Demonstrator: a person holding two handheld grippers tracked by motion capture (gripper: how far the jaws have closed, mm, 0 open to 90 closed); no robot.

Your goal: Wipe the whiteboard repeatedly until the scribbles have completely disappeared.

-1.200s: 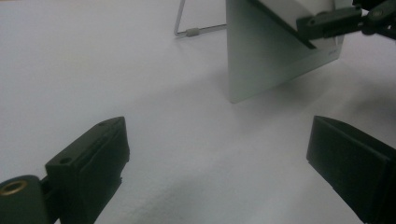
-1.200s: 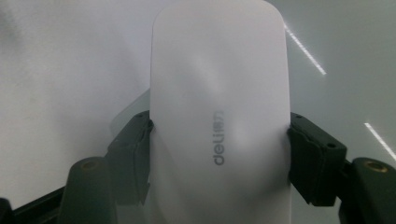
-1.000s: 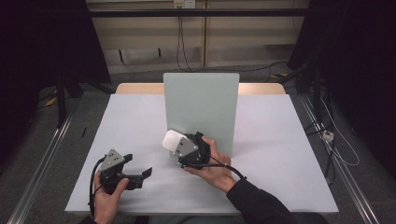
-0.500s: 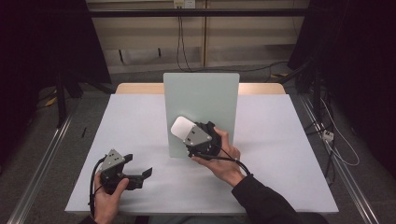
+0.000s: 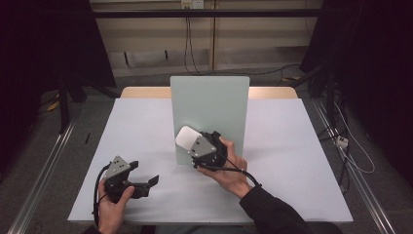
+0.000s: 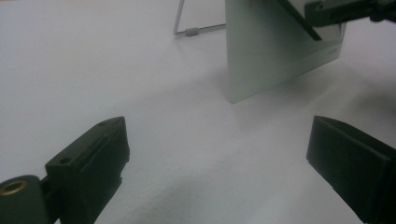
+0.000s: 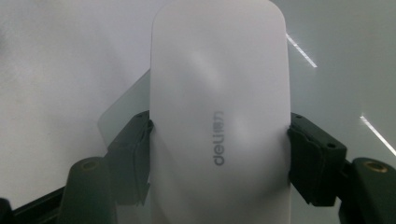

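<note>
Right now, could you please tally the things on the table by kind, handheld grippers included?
Upright pale green boards: 1
White erasers, held between the right gripper fingers: 1
Handheld grippers, with the left gripper: 2
Total: 4

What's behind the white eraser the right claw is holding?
Directly behind the white eraser, clamped in the right claw, stands the upright pale green board. The part of the board the eraser covers cannot be seen.

Eraser (image 5: 187, 138) before upright board (image 5: 214, 97) on table (image 5: 292, 146)
</note>
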